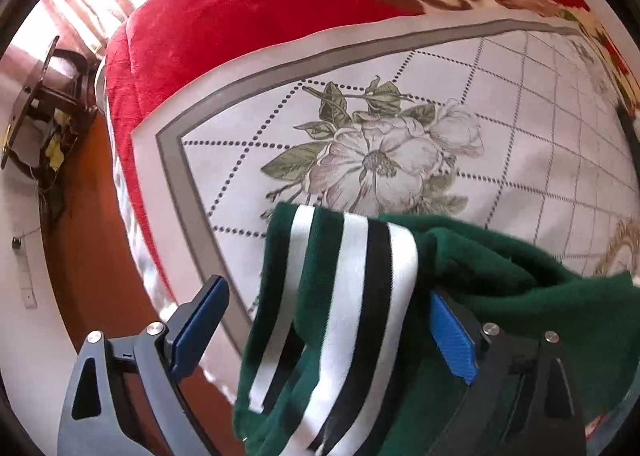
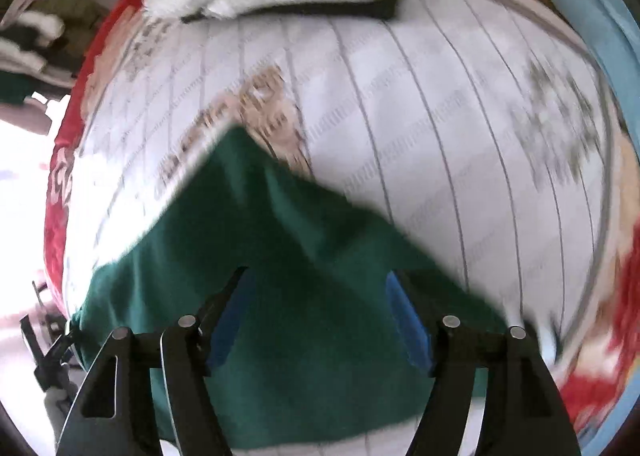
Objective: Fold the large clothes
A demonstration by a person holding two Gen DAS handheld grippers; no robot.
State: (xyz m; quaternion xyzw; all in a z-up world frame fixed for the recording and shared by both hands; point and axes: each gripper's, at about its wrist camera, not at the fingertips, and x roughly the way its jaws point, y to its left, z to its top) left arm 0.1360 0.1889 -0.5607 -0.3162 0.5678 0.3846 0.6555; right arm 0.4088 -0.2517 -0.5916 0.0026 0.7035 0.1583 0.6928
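Both grippers, left (image 1: 324, 330) and right (image 2: 318, 320), are hanging released, blue pads spread, over a soft green sweater (image 1: 500, 268) lying rumpled on the floral bedsheet (image 1: 400, 160).

Right wrist view motion-blurred, green garment (image 2: 304, 296) cut off at bottom edge, sheet pattern (image 2: 440, 128) smeared, unreadable.
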